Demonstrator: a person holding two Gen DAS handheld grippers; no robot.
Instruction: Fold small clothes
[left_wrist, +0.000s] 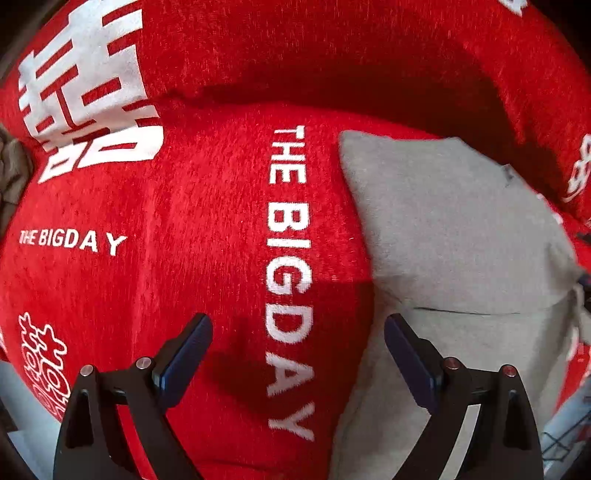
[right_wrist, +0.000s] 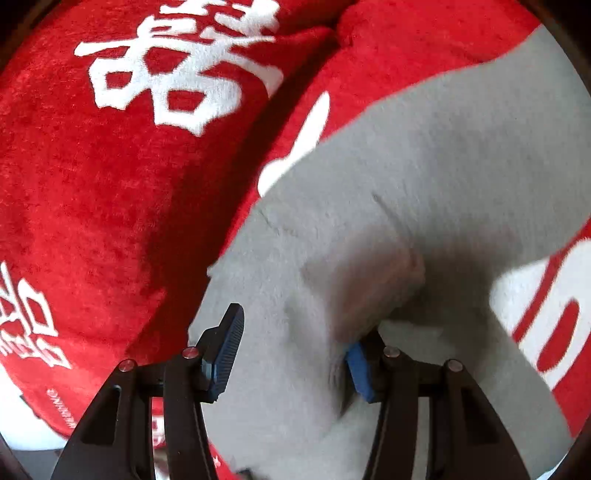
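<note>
- Lying on a red plush blanket (left_wrist: 166, 221), the grey garment (left_wrist: 454, 236) sits right of centre in the left wrist view, with one pointed corner toward the upper left.
- Its long axis in that view runs from the top down to the bottom edge, beside the vertical lettering.
- Only the left wrist view shows readable writing: white "THE BIG DAY" twice, once upright and once sideways, plus large white Chinese characters.
- Only the right wrist view shows a raised fold of the grey cloth draped over one blue pad (right_wrist: 360, 373) of the right gripper (right_wrist: 291, 354).
- Both fingers of the right gripper stand spread; nothing is pinched between them.
- Spread wide, the left gripper (left_wrist: 297, 343) holds nothing, straddling the blanket and the garment's edge.
</note>
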